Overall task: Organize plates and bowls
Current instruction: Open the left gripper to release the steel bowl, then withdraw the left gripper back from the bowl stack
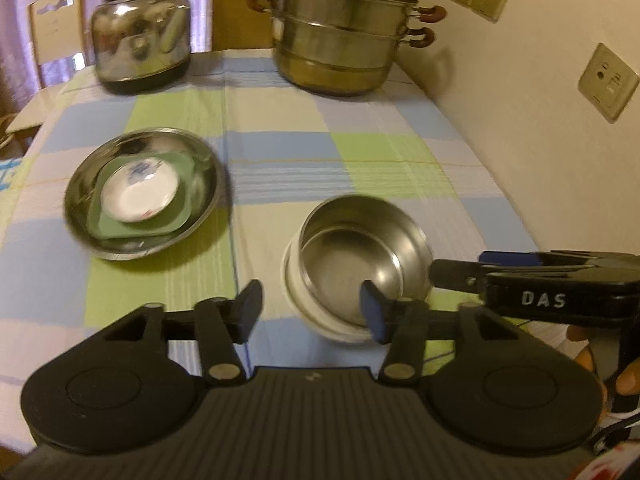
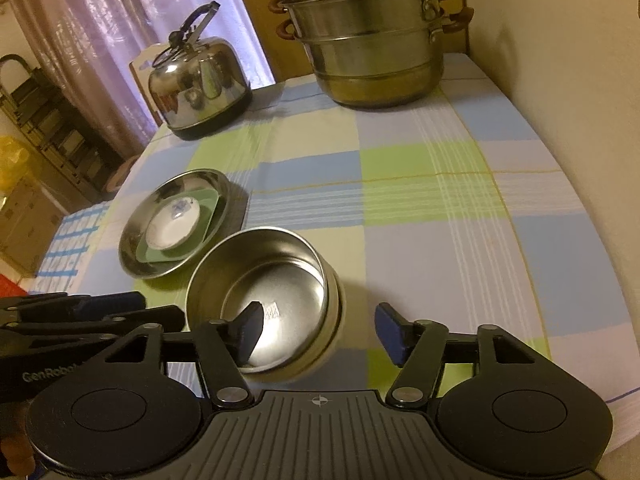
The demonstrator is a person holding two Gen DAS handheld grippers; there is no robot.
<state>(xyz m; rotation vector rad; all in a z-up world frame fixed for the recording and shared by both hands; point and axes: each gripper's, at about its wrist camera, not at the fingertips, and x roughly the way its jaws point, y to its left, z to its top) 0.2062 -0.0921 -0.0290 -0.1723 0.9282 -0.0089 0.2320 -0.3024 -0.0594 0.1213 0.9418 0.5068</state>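
Presently both the left gripper [image 1: 314, 304] and right gripper [image 2: 320, 330] stand open, holding nothing; the steel bowl [image 1: 360, 256], nested in a white bowl [image 1: 296, 304], sits on the table [image 1: 400, 160].

Only a couple of readable bits here. White letters "DAS" sit on the side of the black plastic right gripper [image 1: 456, 276]. "GenRobot", maybe cut off, is printed in grey on the black plastic left gripper [image 2: 160, 312].
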